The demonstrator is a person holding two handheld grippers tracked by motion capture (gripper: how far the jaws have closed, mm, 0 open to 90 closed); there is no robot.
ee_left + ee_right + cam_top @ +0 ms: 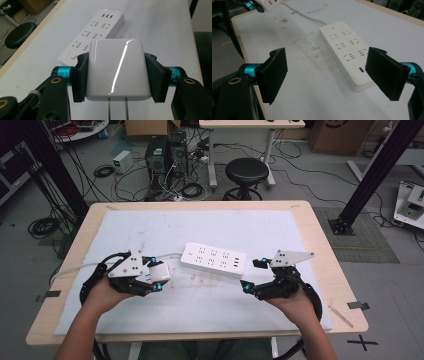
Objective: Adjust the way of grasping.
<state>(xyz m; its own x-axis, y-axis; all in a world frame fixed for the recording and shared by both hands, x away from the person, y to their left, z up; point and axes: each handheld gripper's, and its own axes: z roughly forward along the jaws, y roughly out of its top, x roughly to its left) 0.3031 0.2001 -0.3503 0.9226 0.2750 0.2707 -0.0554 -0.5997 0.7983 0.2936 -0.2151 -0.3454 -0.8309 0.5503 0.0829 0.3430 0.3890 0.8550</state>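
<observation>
A white power strip lies flat near the middle of the table, sockets up. My left gripper is shut on a glossy white plug adapter, whose two metal prongs point back toward the camera. It hovers just left of the strip. My right gripper stands open just right of the strip's near end, jaws wide apart with nothing between them.
A white mat covers the wooden table; it is scuffed in front of the strip. The strip's white cord runs off to the left. A black stool and cables lie on the floor beyond the far edge.
</observation>
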